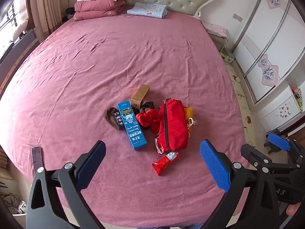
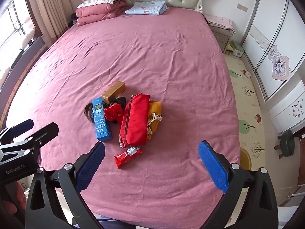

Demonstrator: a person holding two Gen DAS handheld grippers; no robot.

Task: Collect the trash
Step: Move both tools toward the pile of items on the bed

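A pile of items lies on the pink bed (image 1: pixel 133 57): a blue nasal-spray box (image 1: pixel 132 125) (image 2: pixel 101 119), a gold-brown box (image 1: pixel 140 95) (image 2: pixel 114 91), a dark brown wrapper (image 1: pixel 114 118), a crumpled red wrapper (image 1: pixel 147 118) (image 2: pixel 112 113), a red zip pouch (image 1: pixel 172 126) (image 2: pixel 135 120), a yellow drawstring bag (image 2: pixel 155 117), and a red foil packet (image 1: pixel 165 162) (image 2: pixel 127 156) nearest me. My left gripper (image 1: pixel 152 162) is open and empty, just short of the pile. My right gripper (image 2: pixel 151 164) is open and empty, above the foil packet's near side.
Folded pink quilt (image 1: pixel 99 9) and blue cloth (image 1: pixel 147 9) lie at the headboard. A phone (image 1: pixel 37 157) lies at the bed's near left edge. A nightstand (image 2: pixel 222 31), wardrobe (image 2: pixel 276 38) and dark stool (image 2: pixel 287 143) stand to the right, on a patterned floor mat.
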